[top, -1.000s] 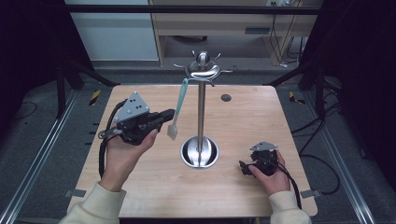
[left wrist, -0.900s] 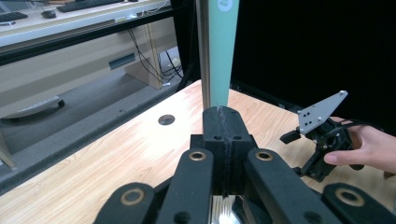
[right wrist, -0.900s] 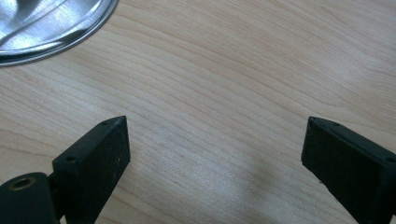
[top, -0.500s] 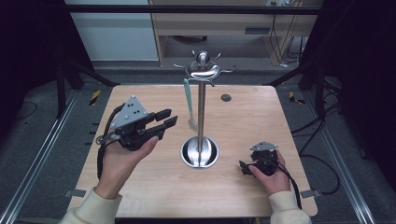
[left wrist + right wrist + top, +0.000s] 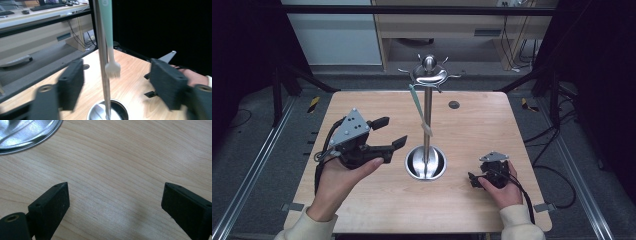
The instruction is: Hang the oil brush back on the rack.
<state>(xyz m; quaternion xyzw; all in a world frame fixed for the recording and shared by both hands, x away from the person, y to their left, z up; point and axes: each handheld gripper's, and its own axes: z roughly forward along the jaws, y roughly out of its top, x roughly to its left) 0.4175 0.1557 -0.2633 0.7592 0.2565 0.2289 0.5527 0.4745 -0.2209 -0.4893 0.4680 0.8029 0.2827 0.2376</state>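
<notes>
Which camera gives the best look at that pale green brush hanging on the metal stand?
The left gripper view: the brush hangs close up beside the pole, its white bristles sharp. The high view shows the brush whole but small and thin, hanging from the stand's top. The right gripper view shows the table and the stand's base.

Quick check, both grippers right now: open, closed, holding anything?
Left gripper: open, holding nothing; the hanging brush is beyond its jaws, ungripped.
Right gripper: open, empty, over bare table.
</notes>
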